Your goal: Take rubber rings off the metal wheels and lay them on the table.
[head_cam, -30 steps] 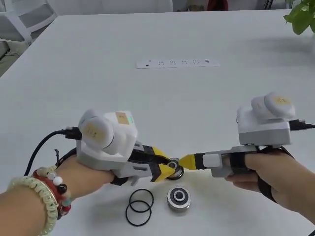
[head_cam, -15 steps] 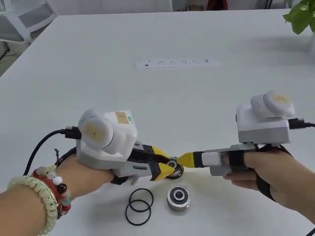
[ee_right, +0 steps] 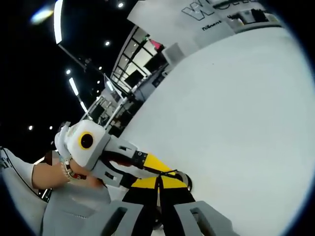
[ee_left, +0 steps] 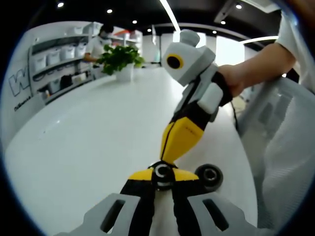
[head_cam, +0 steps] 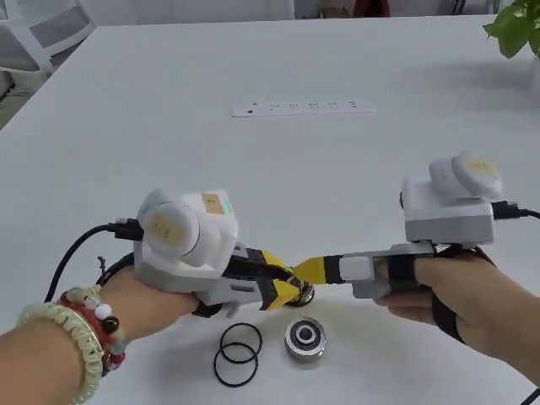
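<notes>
**Wheel clamped on one side, ring pinched from the other**

The left gripper (head_cam: 285, 285) has its jaws pressed onto the held wheel (head_cam: 301, 293), keeping it raised just off the table (head_cam: 169, 126) at the near edge. In the left gripper view the yellow tips bracket the hub, a hold that likely stops the wheel from turning or sliding while it is worked on. The right gripper (head_cam: 310, 272) comes in from the right to meet it tip to tip. Its jaws are squeezed together at the wheel's rim, apparently on the rubber ring (ee_right: 183, 178), whose thin dark loop shows just beside the tips in the right gripper view. Opposed like this, one tool can anchor while the other peels. Two loose rings (head_cam: 223, 342) lie overlapping on the table just near of the left gripper, with a second wheel (head_cam: 305, 337) flat beside them to the right, so the stripping looks partly done
</notes>
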The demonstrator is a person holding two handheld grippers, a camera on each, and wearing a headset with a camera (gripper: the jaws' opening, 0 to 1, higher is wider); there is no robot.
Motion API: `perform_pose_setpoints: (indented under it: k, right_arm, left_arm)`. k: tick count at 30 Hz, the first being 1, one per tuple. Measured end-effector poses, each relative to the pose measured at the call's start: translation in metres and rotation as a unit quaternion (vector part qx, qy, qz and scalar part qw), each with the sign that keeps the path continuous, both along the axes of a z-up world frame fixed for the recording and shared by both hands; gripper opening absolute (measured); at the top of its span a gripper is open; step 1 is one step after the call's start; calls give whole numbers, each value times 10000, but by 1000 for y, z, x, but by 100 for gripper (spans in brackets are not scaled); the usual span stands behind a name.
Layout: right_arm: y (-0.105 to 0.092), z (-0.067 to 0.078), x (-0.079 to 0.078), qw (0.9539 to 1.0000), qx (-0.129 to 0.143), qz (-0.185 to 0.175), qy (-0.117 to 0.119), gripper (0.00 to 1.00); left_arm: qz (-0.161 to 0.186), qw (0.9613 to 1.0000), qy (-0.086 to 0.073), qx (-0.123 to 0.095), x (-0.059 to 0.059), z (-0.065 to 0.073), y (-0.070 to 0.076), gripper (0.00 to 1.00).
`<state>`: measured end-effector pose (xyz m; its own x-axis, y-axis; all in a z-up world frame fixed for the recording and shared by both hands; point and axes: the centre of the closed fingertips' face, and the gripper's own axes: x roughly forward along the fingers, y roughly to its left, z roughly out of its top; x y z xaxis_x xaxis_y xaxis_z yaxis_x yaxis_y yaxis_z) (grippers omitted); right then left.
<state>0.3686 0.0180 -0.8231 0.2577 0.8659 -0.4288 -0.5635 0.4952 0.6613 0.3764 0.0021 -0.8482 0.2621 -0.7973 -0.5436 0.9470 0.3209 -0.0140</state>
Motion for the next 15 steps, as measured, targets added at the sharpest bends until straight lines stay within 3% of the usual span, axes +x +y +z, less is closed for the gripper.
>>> perform_pose_setpoints:
  k: [4, 11, 15]
  right_arm:
    - [-5, -3, 3, 9999, 6, -104, 80, 0]
    - [-7, -9, 3, 9997, -217, -117, 8, 0]
    - [-8, -14, 1, 9994, -321, -80, 33, 0]
  left_arm:
    - [16, 10000, 18, -5, 1, 0, 0, 13]
    - [284, 9991, 233, -215, 1, 1, 0, 14]
    - [285, 9989, 301, -201, -1, 2, 0, 16]
